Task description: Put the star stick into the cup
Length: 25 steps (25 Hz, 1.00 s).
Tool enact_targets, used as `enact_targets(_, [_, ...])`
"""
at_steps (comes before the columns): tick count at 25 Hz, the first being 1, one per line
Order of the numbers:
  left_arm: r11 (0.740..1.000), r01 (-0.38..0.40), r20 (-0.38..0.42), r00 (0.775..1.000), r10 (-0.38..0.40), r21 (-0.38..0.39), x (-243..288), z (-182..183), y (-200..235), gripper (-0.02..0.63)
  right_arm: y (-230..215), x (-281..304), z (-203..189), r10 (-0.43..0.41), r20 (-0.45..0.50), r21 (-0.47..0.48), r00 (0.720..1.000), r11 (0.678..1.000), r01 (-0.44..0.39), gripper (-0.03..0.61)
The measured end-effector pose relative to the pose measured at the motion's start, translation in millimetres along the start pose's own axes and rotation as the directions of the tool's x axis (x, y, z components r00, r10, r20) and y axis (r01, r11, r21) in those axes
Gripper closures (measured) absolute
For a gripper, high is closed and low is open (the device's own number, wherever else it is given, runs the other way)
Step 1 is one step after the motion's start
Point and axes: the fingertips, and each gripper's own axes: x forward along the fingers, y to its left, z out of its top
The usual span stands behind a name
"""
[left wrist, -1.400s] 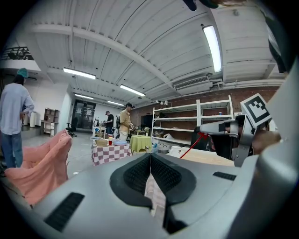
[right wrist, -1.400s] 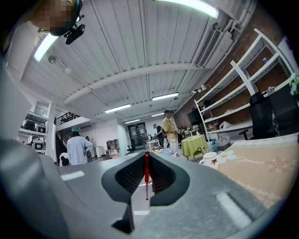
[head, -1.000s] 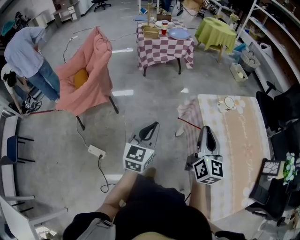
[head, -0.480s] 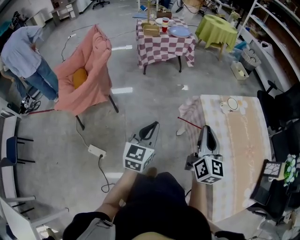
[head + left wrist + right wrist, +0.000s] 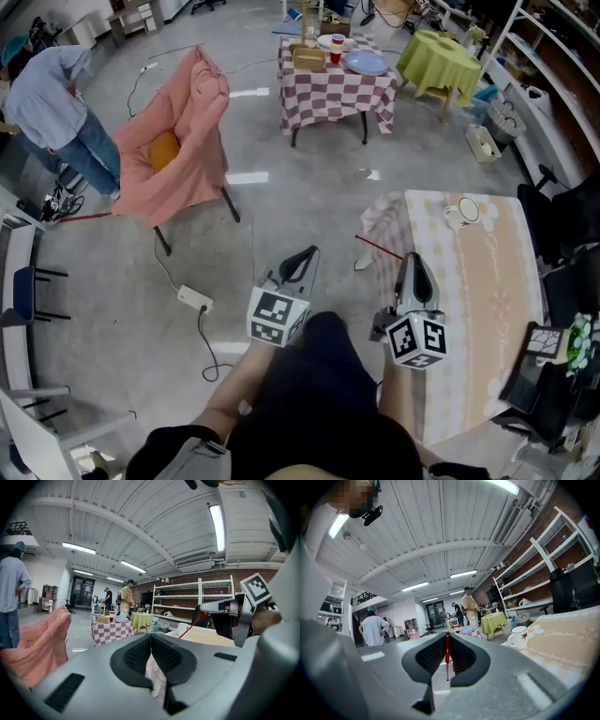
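Right gripper (image 5: 413, 257): held level over the near left edge of the table (image 5: 478, 309), pointing along it toward the far end. Its jaws are nearly together and clamp the star stick (image 5: 378, 247).

Left gripper (image 5: 308, 250): off the table's left side, over the floor (image 5: 281, 206), tipped slightly downward. Its jaws are together at the tips, with nothing gripped that I can make out.

Star stick: thin, red, straight. From the right gripper's tip it runs sideways out past the table's left edge. In the right gripper view it stands upright, pinched between the pads. Star end not discernible.

Cup (image 5: 460, 210): white, upright at the table's far end, well apart from the stick.
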Motion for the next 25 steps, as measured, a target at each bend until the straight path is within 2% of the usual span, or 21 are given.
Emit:
enact_targets(10, [1.0, 0.009, -0.014, 1.0, -0.009, 0.0, 8, -4, 1, 0.601, -3, 7, -5, 0.0, -0.009, 0.004, 1.0, 1.0, 0.0, 0.563])
enact_targets(20, [1.0, 0.023, -0.032, 0.999, -0.024, -0.013, 44, -1, 10, 0.601, -13, 41, 3, 0.003, -0.015, -0.001, 1.0, 1.0, -0.003, 0.563])
enact_targets(25, [0.999, 0.033, -0.042, 0.999, -0.033, -0.007, 69, 1, 16, 0.601, -24, 66, 4, -0.002, -0.013, 0.027, 1.0, 1.0, 0.002, 0.563])
